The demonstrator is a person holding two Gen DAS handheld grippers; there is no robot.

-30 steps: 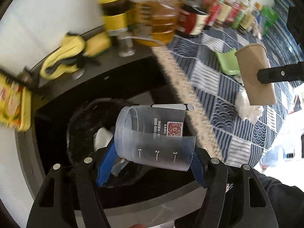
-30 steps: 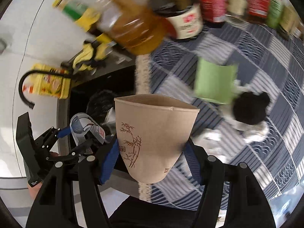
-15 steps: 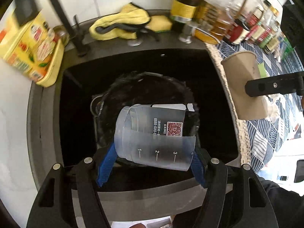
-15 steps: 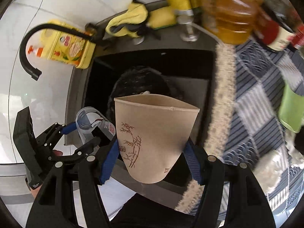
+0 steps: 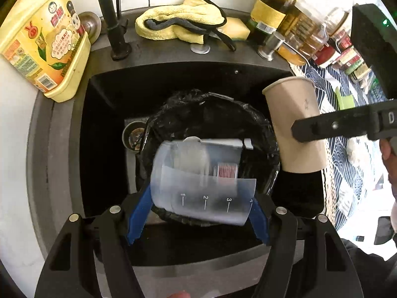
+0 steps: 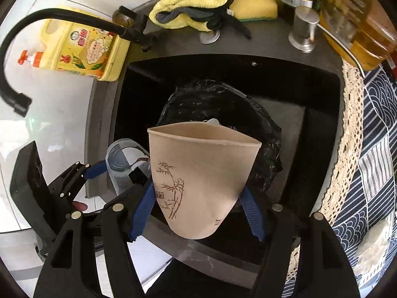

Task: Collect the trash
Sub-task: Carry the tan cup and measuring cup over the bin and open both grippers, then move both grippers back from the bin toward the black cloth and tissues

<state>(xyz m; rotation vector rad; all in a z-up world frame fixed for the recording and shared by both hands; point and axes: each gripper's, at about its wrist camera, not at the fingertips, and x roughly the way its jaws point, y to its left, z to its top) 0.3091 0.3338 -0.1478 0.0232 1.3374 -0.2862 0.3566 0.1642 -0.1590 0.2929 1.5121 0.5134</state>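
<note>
1. We are clenching the left tongs (image 5: pixel 198 208) on a clear measuring cup (image 5: pixel 198 183), lower centre, over the black-lined bin (image 5: pixel 213 114) in the sink (image 5: pixel 104 114).
2. We are gripping a paper cup (image 6: pixel 201 181) with the right tongs (image 6: pixel 198 213), centre frame, above that bin.

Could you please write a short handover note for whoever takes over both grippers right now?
Left gripper: shut on the clear measuring cup, held above the black-lined bin in the sink.
Right gripper: shut on the paper cup, squeezed flat at the rim, also above the bin.
Done: both cups picked up and brought to the bin.
Left: release both into the bin; a white crumpled wad lies on the blue tablecloth.
</note>
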